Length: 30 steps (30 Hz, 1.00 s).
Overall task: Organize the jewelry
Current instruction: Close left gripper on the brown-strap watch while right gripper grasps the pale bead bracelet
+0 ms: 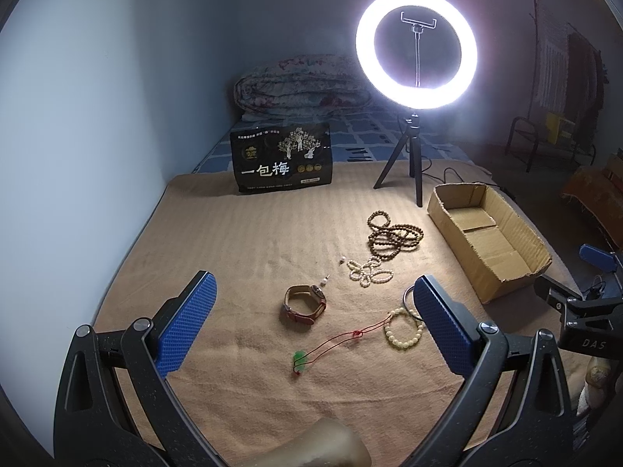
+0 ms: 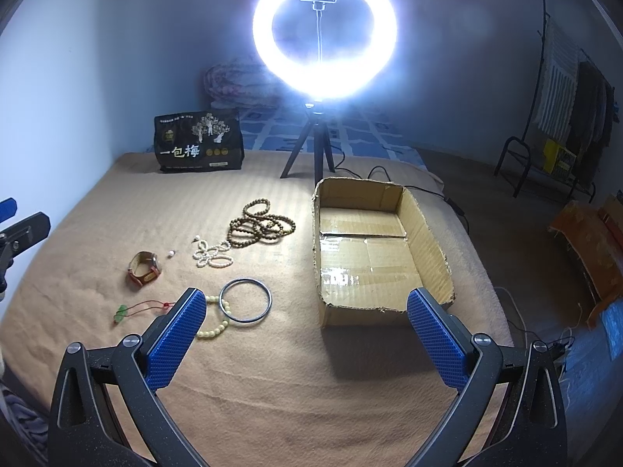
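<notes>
Both grippers, left (image 1: pixel 313 319) and right (image 2: pixel 307 330), jaws released, empty. One cardboard box (image 2: pixel 428 233) right of centre. One watch (image 1: pixel 305 304), one metal bangle (image 2: pixel 245 300), two earrings (image 1: pixel 325 281).

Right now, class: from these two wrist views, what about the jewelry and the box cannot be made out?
- Metal bangle: left wrist view, mostly hidden behind the left gripper's finger.
- Cream bead bracelet: right wrist view, partly covered by the right gripper's finger.
- Two small earrings: too small to tell their type.
- Cardboard box: left wrist view, near wall hides part of the floor.
</notes>
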Each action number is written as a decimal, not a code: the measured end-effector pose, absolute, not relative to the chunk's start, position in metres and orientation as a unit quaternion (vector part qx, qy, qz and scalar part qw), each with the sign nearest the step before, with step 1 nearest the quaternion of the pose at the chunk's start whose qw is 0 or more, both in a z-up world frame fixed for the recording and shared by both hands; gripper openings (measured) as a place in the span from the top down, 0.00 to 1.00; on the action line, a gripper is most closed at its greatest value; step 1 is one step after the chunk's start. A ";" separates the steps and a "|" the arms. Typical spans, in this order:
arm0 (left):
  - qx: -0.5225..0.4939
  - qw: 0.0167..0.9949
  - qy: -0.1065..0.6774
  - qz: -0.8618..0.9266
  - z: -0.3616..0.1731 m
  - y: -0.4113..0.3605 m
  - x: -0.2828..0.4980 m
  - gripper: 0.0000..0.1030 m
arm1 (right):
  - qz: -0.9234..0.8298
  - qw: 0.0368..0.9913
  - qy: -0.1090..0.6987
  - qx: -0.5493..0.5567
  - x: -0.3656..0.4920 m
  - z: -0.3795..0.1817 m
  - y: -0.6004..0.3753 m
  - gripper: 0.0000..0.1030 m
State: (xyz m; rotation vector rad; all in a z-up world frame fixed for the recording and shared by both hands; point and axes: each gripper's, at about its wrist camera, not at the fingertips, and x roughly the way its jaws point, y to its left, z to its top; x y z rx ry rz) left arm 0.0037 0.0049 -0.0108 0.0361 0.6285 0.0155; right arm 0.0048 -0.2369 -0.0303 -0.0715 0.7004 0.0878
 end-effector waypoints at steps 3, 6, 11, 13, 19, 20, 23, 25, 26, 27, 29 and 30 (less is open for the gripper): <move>0.022 0.950 0.312 0.013 -0.013 0.007 0.004 0.00 | 0.059 0.934 0.352 -0.036 0.007 -0.035 -0.233 0.00; 0.022 0.947 0.320 0.018 -0.014 0.012 0.007 0.00 | 0.077 0.929 0.360 -0.037 0.009 -0.040 -0.227 0.00; 0.020 0.941 0.336 0.024 -0.019 0.022 0.018 0.00 | 0.102 0.918 0.379 -0.050 0.013 -0.052 -0.214 0.00; 0.016 0.939 0.343 0.028 -0.022 0.028 0.025 0.00 | 0.111 0.912 0.393 -0.048 0.016 -0.058 -0.212 0.00; -0.007 0.924 0.380 0.026 -0.034 0.048 0.047 0.05 | 0.129 0.890 0.436 -0.029 0.024 -0.074 -0.208 0.01; -0.012 0.922 0.387 0.025 -0.036 0.050 0.050 0.07 | 0.135 0.887 0.441 -0.025 0.026 -0.076 -0.208 0.03; -0.022 0.915 0.402 0.031 -0.043 0.058 0.062 0.16 | 0.148 0.877 0.457 -0.020 0.030 -0.083 -0.205 0.11; -0.015 0.910 0.413 0.031 -0.051 0.060 0.071 0.19 | 0.154 0.869 0.470 -0.015 0.034 -0.089 -0.203 0.15; -0.012 0.908 0.419 0.029 -0.054 0.061 0.075 0.24 | 0.159 0.863 0.480 -0.011 0.037 -0.093 -0.202 0.18; -0.009 0.903 0.428 0.026 -0.059 0.062 0.080 0.26 | 0.164 0.856 0.490 -0.007 0.040 -0.098 -0.201 0.22; -0.021 0.894 0.446 0.018 -0.069 0.064 0.090 0.29 | 0.169 0.844 0.510 0.003 0.045 -0.108 -0.199 0.31; -0.028 0.890 0.455 0.016 -0.073 0.066 0.093 0.31 | 0.171 0.840 0.516 0.005 0.048 -0.113 -0.197 0.33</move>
